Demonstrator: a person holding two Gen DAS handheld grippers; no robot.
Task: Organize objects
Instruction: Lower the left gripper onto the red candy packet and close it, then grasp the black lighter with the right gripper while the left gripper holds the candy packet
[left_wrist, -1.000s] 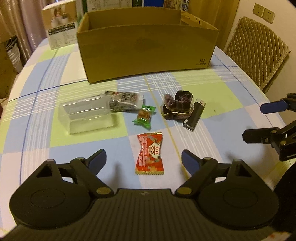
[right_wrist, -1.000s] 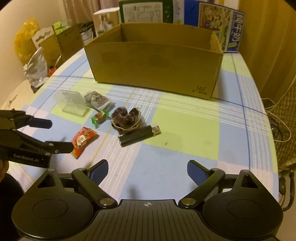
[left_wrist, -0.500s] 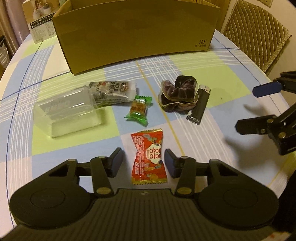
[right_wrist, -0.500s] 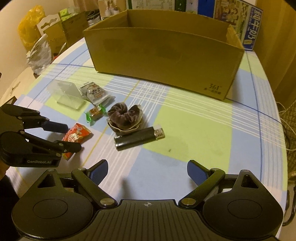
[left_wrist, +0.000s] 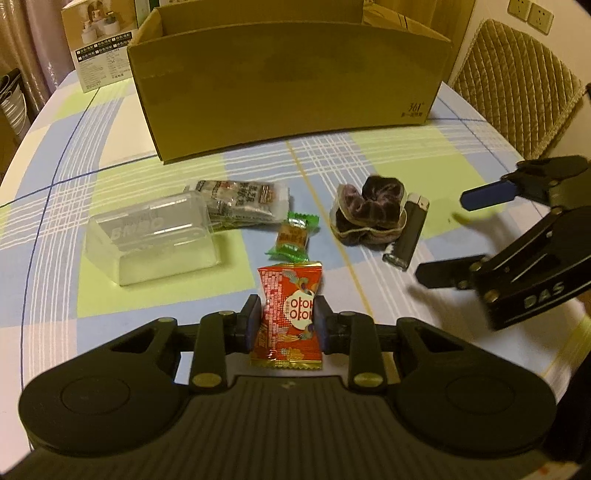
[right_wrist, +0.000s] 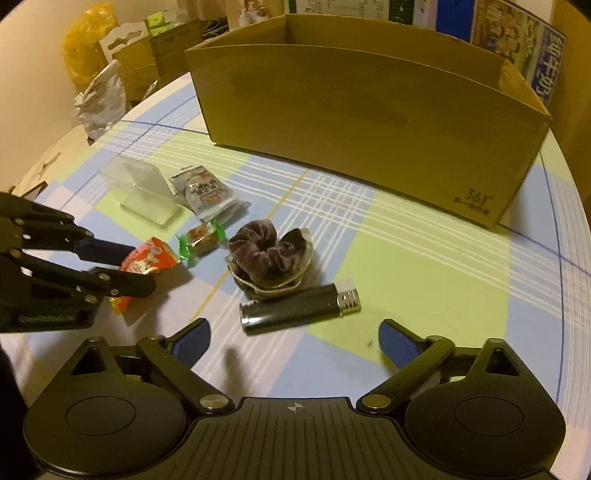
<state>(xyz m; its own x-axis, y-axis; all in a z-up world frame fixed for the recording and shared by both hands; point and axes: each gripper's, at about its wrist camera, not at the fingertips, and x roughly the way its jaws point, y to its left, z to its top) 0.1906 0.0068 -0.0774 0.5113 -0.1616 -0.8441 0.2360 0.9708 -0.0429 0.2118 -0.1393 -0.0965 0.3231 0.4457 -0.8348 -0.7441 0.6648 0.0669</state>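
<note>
The left gripper (left_wrist: 285, 322) is clamped on a red candy packet (left_wrist: 290, 317); both pads press the packet's pinched middle. The packet is a pillow-style wrapper, red with a white round label and gold crimped ends. Whether it rests on the tablecloth (left_wrist: 147, 162) or is raised just off it cannot be told. The right gripper (right_wrist: 293, 341) has its jaws spread wide and holds nothing; a black lighter (right_wrist: 299, 307) with a silver cap lies just ahead of it.

Just beyond the red packet lies a small green-ended candy (left_wrist: 293, 238). To its right sits a dark velvet scrunchie (left_wrist: 369, 210), touching the lighter. To its left, a grey printed snack sachet (left_wrist: 243, 201) rests against a clear plastic case (left_wrist: 151, 236); nothing shows through the walls of the case.

A large open-topped cardboard box (left_wrist: 288, 88) stands at the far side of the table, well apart from the loose items. Its interior floor is hidden by the near wall, so its contents cannot be determined.
</note>
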